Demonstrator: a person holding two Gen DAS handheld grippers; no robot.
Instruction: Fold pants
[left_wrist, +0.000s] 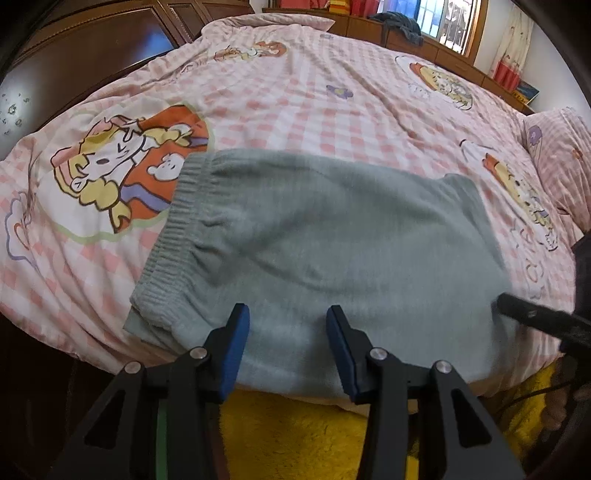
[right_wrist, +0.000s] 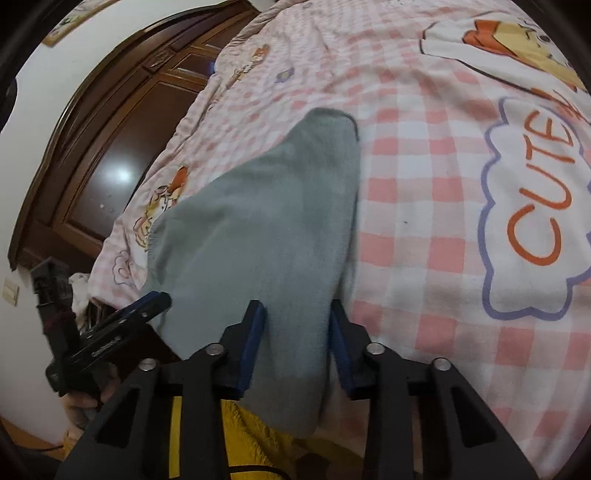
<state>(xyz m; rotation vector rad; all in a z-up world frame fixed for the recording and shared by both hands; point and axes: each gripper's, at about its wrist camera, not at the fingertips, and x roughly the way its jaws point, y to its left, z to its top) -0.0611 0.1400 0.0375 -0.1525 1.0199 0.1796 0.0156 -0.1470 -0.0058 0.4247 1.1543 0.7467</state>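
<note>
Grey-green fleece pants lie folded on the bed, elastic waistband to the left. My left gripper is open over the near edge of the pants, holding nothing. In the right wrist view the pants stretch away from me. My right gripper is open, its jaws on either side of the near right edge of the fabric, not closed on it. The right gripper's finger shows in the left wrist view; the left gripper shows in the right wrist view.
The bed has a pink checked cover with cartoon prints. A dark wooden wardrobe stands left of the bed. Yellow fluffy fabric lies below the bed's near edge. A pillow lies at the right.
</note>
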